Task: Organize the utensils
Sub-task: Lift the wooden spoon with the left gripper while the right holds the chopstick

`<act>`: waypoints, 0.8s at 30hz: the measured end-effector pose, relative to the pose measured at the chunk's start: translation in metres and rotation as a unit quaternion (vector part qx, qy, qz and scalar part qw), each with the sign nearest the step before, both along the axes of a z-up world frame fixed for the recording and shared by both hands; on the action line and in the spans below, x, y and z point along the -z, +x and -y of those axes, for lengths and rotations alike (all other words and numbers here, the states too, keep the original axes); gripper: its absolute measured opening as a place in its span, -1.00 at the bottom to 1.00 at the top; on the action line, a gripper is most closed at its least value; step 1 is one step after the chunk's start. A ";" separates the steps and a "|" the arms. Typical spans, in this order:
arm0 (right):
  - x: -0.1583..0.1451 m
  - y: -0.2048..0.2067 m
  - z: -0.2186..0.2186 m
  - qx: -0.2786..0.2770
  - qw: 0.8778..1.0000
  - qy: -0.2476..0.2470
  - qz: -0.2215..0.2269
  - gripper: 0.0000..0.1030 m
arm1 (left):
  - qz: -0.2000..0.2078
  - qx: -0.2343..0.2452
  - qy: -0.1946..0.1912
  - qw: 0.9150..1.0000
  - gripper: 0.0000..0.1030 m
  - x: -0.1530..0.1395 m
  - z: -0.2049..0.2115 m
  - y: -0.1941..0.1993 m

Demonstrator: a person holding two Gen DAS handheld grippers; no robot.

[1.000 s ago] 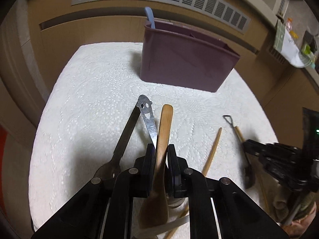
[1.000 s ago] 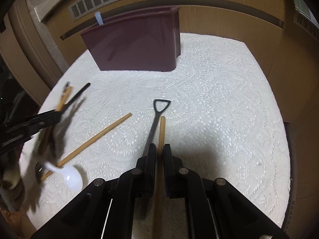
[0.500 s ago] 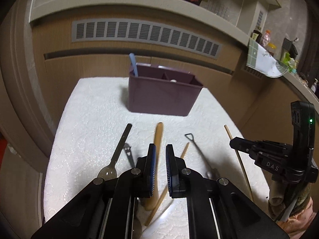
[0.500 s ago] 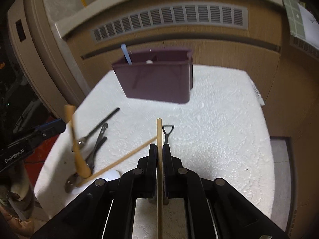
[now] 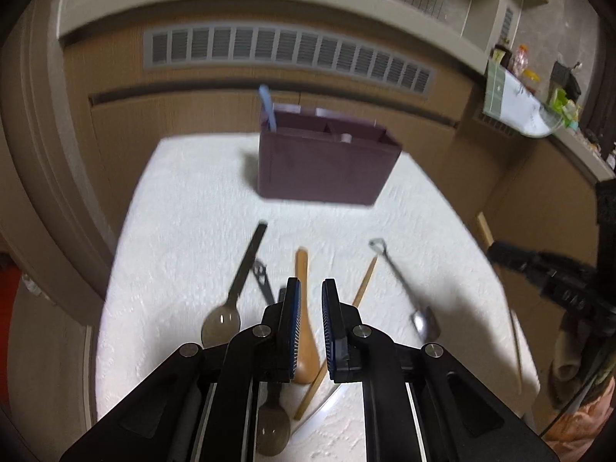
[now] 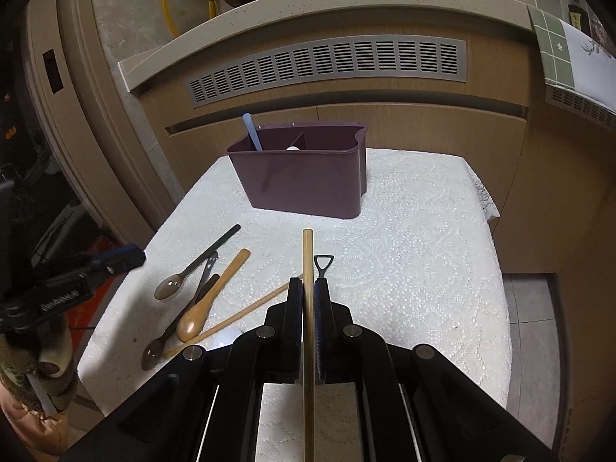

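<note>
My right claw [image 6: 308,300] is clamped on a wooden chopstick [image 6: 307,265], which juts toward twelve o'clock at the purple bin [image 6: 308,181] standing at the far end of the counter [image 6: 423,269]. My left claw [image 5: 308,308] is closed on nothing (a narrow gap shows between its pads); the wooden spoon [image 5: 304,331] lies on the counter beneath it.

Risks noted:
- The grip sits low on a thin round stick; it could pivot or slip between the pads.
- The tip could strike the bin's near wall or divider and miss its compartment.
- The left claw risks grazing the crowded spoons at seven o'clock.
</note>
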State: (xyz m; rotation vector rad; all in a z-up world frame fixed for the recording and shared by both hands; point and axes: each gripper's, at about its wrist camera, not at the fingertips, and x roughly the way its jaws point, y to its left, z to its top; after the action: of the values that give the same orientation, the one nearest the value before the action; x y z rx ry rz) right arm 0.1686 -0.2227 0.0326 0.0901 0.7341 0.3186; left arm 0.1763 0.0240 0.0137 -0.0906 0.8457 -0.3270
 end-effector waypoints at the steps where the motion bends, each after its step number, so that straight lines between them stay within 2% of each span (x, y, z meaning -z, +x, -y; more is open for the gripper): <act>1: 0.002 0.001 0.001 0.001 1.000 0.000 -0.002 -0.88 | -0.009 0.004 0.003 1.000 -0.63 0.007 0.001 0.000; 2: 0.004 0.002 0.002 0.004 1.000 -0.001 -0.005 -0.88 | -0.019 0.011 0.008 1.000 -0.40 0.017 0.004 0.000; 4: 0.010 0.004 0.004 0.008 1.000 -0.001 -0.012 -0.88 | -0.032 0.019 0.018 0.999 -0.09 0.033 0.008 -0.002; 5: 0.012 0.005 0.005 0.008 1.000 -0.001 -0.015 -0.88 | -0.034 0.018 0.025 0.999 -0.06 0.038 0.010 -0.003; 7: 0.017 0.006 0.005 0.009 1.000 -0.003 -0.020 -0.88 | -0.038 0.009 0.043 0.998 -0.06 0.046 0.011 -0.003; 10: 0.022 0.006 0.005 0.006 1.000 -0.003 -0.023 -0.88 | -0.043 0.007 0.040 0.998 -0.06 0.049 0.010 0.001; 12: 0.024 0.008 0.006 0.005 1.000 -0.001 -0.025 -0.88 | -0.043 0.021 0.050 0.998 -0.10 0.047 0.014 0.005; 14: 0.026 0.010 0.005 0.003 1.000 0.001 -0.027 -0.88 | -0.055 0.037 0.057 0.996 -0.23 0.048 0.019 0.013; 16: 0.028 0.011 0.004 0.001 1.000 0.002 -0.030 -0.88 | -0.075 0.055 0.059 0.994 -0.23 0.050 0.026 0.024; 18: 0.030 0.012 0.003 -0.002 0.999 0.003 -0.033 -0.88 | -0.089 0.068 0.082 0.990 -0.23 0.054 0.037 0.038; 20: 0.032 0.013 0.001 -0.005 0.999 0.002 -0.036 -0.88 | -0.088 0.075 0.123 0.986 -0.27 0.059 0.050 0.052; 21: 0.032 0.014 -0.001 -0.006 0.999 0.000 -0.037 -0.88 | -0.091 0.078 0.142 0.983 -0.34 0.063 0.056 0.061; 22: 0.033 0.014 -0.001 -0.007 0.999 0.000 -0.038 -0.88 | -0.102 0.081 0.152 0.980 -0.55 0.067 0.059 0.070; 24: 0.032 0.014 -0.001 -0.009 0.999 0.001 -0.038 -0.88 | -0.105 0.080 0.161 0.978 -0.60 0.071 0.060 0.082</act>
State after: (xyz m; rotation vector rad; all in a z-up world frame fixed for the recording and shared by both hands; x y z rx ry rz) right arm 0.1822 -0.2213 0.0003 0.0972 0.8113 0.3345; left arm 0.2582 -0.0364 -0.0569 0.2499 1.1093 -0.3298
